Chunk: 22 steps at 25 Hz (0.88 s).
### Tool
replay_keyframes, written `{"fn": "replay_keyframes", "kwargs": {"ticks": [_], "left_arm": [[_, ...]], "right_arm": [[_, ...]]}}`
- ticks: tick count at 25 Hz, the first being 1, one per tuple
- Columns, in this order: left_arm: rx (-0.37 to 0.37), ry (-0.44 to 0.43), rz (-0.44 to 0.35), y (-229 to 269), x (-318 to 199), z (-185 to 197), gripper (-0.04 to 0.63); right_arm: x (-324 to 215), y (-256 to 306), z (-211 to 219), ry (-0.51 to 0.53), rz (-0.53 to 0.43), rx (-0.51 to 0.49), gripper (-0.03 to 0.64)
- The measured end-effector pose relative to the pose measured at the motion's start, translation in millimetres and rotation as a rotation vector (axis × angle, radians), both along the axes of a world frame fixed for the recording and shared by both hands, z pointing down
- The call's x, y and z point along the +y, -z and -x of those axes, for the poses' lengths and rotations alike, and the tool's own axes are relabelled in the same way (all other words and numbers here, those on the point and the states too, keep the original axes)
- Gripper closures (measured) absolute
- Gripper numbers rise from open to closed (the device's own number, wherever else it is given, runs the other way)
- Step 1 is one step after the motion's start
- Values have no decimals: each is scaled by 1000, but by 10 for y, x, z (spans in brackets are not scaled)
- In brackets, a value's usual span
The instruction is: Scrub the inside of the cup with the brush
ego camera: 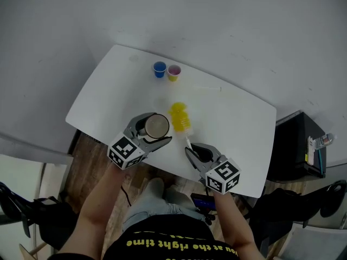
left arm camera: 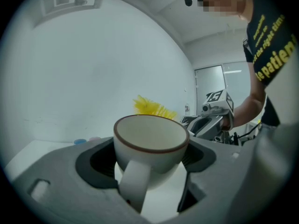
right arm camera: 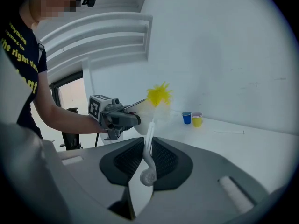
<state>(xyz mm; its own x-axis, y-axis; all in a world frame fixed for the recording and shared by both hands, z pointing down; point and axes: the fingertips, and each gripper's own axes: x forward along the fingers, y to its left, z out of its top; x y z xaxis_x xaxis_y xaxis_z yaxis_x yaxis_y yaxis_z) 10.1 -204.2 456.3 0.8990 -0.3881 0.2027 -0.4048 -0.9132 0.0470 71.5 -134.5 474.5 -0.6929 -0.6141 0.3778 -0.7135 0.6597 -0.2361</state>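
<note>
Cup, white with a dark rim: hanging upright above the near part of the table, mouth facing up, handle pointing back toward the person. Being clamped by its sides in the left tongs, ribbed pads pressing on both flanks of the bowl.

Farther back, standing side by side near the table's far edge: a small blue cup and, just beside it on the right, a small yellow cup.

Just right of the white cup: brush, its yellow bristles sticking out beside the rim, outside the mouth; impossible to tell whether touching it. Thin white handle running down and right into the right tongs, its looped end poking out behind the pads. Being pinched there, the tongs closing on the handle from both sides, with only that narrow stem between them.

Lying farther right on the table, well apart from the rest: a thin white stick. Standing past the table's right end: a dark cabinet.
</note>
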Motion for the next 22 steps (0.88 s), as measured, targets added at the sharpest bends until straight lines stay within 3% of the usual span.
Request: {"fn": "replay_keyframes", "kwargs": {"ticks": [8, 22], "left_arm": [[36, 10, -8, 147, 187, 2, 184], [71, 5, -40, 360, 251, -21, 184]], "right_arm": [[100, 232, 63, 32, -33, -64, 555], [221, 68, 84, 36, 12, -56, 557]]}}
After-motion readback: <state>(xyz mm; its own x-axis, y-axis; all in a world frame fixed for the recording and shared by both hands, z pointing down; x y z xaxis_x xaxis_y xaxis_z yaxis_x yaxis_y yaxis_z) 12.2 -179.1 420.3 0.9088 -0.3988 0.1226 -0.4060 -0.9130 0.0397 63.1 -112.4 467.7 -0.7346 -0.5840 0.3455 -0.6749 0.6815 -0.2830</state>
